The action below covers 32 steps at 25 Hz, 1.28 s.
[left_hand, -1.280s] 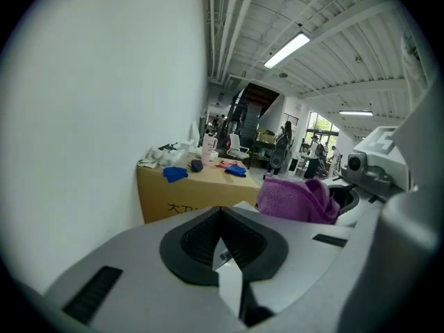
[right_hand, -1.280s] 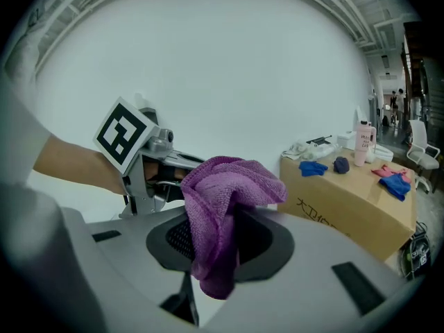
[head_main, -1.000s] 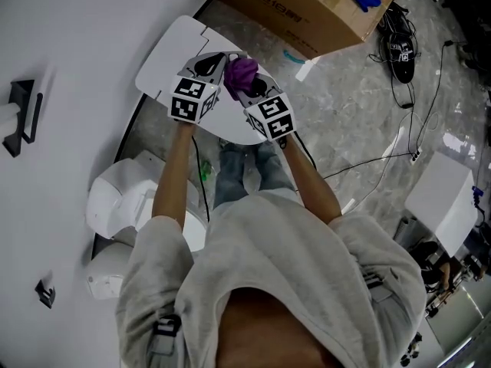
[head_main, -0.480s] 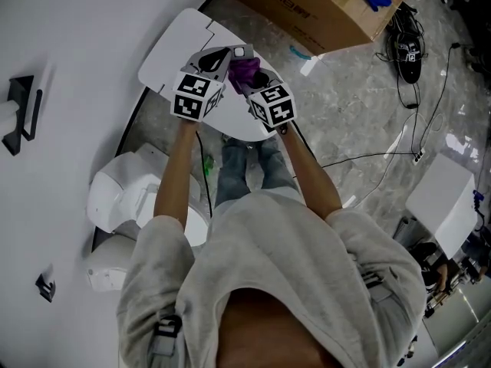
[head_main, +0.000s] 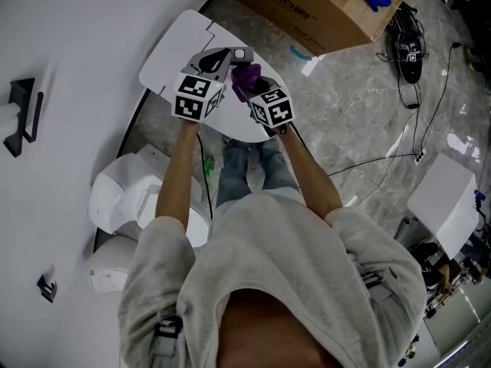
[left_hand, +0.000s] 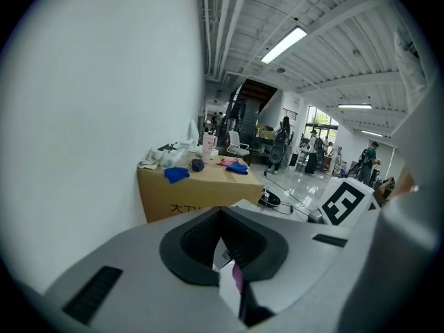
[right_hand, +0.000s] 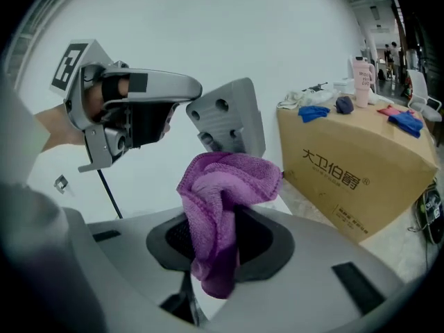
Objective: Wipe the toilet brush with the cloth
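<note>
Your right gripper (right_hand: 210,254) clenched on the bunched purple cloth (right_hand: 222,200) | cloth top meets the toilet brush (right_hand: 225,116) | your left gripper (left_hand: 223,248) clamps the brush, flat holed head jutting past the jaw tips, away from you; long axis unclear | cardboard box (head_main: 307,6) beyond.

Wall (head_main: 77,37) close left (box (head_main: 299,6) ahead)

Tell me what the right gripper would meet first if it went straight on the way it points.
Most likely the left gripper, whose grey front end stands just behind the purple cloth clamped in the right gripper; the depth between them is unclear.
</note>
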Each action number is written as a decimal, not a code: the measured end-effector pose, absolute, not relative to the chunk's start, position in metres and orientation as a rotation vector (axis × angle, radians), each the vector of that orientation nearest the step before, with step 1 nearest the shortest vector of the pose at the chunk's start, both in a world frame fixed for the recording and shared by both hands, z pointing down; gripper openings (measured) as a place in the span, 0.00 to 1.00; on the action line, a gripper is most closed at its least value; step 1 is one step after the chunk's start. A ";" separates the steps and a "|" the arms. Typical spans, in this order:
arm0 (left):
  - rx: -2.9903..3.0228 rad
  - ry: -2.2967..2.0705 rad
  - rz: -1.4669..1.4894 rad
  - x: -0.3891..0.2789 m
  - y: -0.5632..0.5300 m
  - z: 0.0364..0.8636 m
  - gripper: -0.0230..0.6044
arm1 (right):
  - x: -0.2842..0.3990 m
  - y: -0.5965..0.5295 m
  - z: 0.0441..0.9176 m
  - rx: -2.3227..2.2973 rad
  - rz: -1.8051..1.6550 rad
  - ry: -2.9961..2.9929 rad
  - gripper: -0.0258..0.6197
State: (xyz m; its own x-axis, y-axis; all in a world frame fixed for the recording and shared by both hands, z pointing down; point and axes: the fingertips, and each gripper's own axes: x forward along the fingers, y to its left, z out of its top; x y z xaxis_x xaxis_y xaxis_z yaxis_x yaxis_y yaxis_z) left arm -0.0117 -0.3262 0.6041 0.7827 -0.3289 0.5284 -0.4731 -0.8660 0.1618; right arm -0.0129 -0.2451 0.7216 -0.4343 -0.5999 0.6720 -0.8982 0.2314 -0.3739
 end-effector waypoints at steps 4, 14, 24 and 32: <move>2.685 -0.629 0.725 -0.015 -0.327 0.605 0.07 | -0.004 -0.222 0.731 1.382 1.078 -2.083 0.23; 2.676 -0.650 0.724 -0.014 -0.329 0.605 0.07 | 0.064 -0.249 0.654 1.692 0.935 -2.126 0.23; 2.673 -0.658 0.723 -0.011 -0.330 0.605 0.07 | 0.073 -0.295 0.596 1.789 0.840 -2.236 0.23; 2.667 -0.672 0.709 -0.013 -0.334 0.605 0.07 | 0.061 -0.297 0.642 1.738 1.017 -2.183 0.23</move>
